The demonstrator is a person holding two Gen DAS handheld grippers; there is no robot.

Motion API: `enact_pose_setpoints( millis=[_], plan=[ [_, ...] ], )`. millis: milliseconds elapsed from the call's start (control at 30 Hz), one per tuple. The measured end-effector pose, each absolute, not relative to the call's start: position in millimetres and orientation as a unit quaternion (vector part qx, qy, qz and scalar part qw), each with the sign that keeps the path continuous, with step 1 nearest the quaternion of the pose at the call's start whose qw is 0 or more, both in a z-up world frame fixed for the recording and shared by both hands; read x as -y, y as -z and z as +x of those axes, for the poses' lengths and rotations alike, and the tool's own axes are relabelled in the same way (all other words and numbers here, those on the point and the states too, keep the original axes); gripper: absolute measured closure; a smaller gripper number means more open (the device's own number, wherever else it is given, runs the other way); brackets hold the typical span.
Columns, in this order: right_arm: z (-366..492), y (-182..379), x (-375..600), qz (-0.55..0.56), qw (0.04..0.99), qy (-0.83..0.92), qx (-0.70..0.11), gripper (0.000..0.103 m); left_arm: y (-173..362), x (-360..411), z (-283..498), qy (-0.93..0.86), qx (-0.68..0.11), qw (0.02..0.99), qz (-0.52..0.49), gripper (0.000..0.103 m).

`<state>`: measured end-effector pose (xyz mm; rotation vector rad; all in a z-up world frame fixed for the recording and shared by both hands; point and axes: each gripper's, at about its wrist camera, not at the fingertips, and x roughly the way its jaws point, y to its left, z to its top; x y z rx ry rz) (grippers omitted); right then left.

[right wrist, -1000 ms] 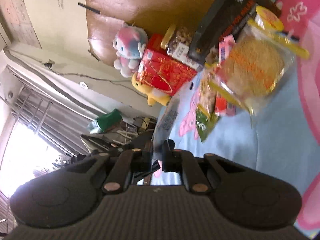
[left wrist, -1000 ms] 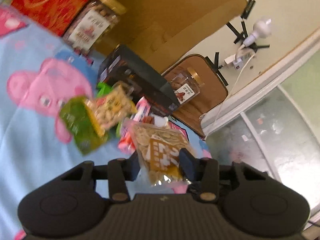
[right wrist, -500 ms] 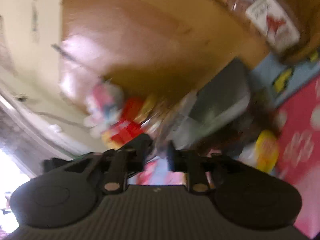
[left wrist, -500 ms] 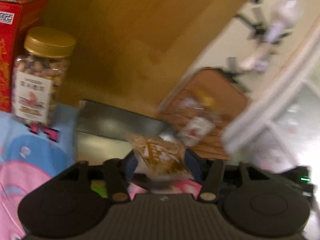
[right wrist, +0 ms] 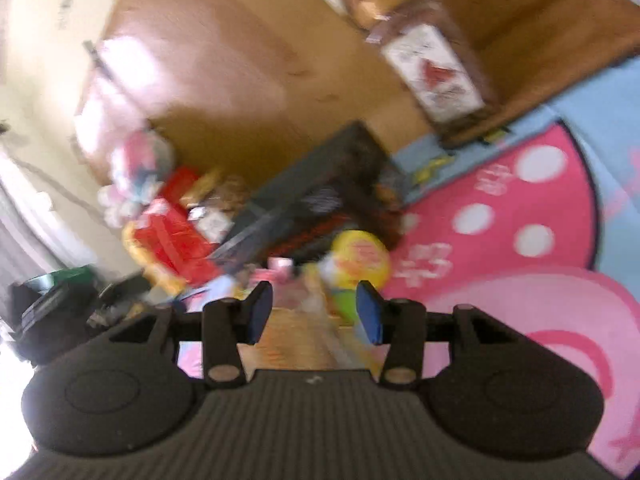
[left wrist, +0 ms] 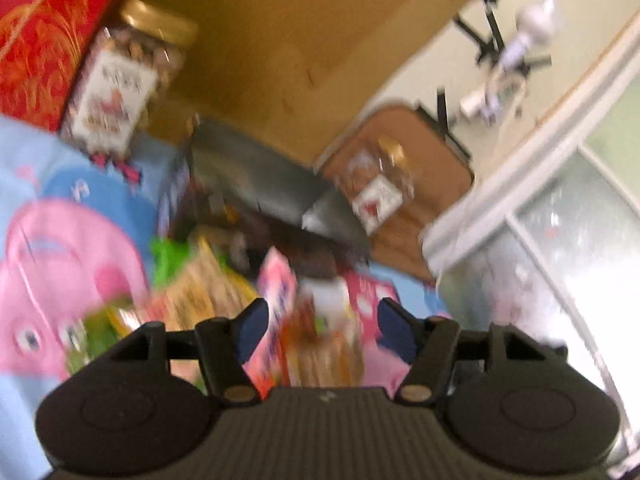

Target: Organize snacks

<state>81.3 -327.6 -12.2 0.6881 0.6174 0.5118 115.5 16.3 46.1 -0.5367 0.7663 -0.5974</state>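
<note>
Left tool [left wrist: 324, 316], low over a pile of snack packets: opening at this moment, blue pads wide apart, pressing on nothing. Between and just beyond the pads, a pink packet [left wrist: 278, 300] and an orange-and-white packet [left wrist: 324, 344], both blurred; cannot tell whether either touches a pad. To the left of these, a tan packet [left wrist: 204, 292] and a green packet [left wrist: 104, 320], all lying on a blue-and-pink cartoon cover [left wrist: 72, 184].

Farther back, a dark box [left wrist: 256, 176] against a wooden board. Far left, a jar with a gold lid [left wrist: 120, 92], just beside a red box [left wrist: 36, 40]. To the right of the dark box, a second jar [left wrist: 376, 192] standing on a brown seat [left wrist: 440, 168].

Right tool [right wrist: 316, 308]: released, pads apart with nothing gripped. Seen through the gap, a pale tan packet [right wrist: 300, 340] lying on the cover [right wrist: 520, 240], too smeared to read. Just beyond the right pad, a round yellow packet [right wrist: 360, 260], close to the near end of the dark box [right wrist: 320, 188]. Far left in this view, the red box [right wrist: 176, 232] and a pink-and-white plush toy [right wrist: 136, 168] beyond it. Far right, the second jar [right wrist: 436, 68], tilted in the frame.

Both views heavily blurred.
</note>
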Motion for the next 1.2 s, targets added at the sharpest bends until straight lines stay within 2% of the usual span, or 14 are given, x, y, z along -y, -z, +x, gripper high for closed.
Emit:
enact_pose_setpoints(
  millis=[133,200,400,633,733,800,967,1033,1067,1200],
  plan=[
    [97,30,326,0.349,0.85,-0.238,-0.316,0.056,-34,7,96,0.294,-0.39,0.843,-0.224,0.045],
    [90,35,322,0.358,0.833,-0.255,-0.336,0.062,-28,15,88,0.282,-0.396,0.85,-0.202,0.045],
    [34,31,306,0.341,0.824,-0.295,-0.343,0.06,-5,1,65,0.267,-0.421,0.84,-0.212,0.045],
    [-6,11,292,0.179,0.901,-0.266,-0.291,0.06,-24,-22,54,0.269,-0.382,0.859,-0.209,0.045],
    [-10,15,291,0.154,0.907,-0.267,-0.288,0.049,-19,-13,63,0.276,-0.397,0.853,-0.196,0.041],
    [-14,16,284,0.117,0.915,-0.266,-0.28,0.035,-11,-5,67,0.28,-0.413,0.846,-0.189,0.041],
    [-11,18,255,0.031,0.92,-0.274,-0.278,0.033,1,8,80,0.28,-0.427,0.838,-0.191,0.04],
    [-2,19,249,0.026,0.917,-0.282,-0.282,0.035,5,12,85,0.289,-0.438,0.827,-0.203,0.06],
    [0,18,245,0.02,0.916,-0.288,-0.279,0.055,6,13,84,0.285,-0.44,0.826,-0.206,0.06],
    [-7,15,242,0.007,0.919,-0.289,-0.267,0.06,-1,11,59,0.28,-0.433,0.831,-0.208,0.062]
  ],
)
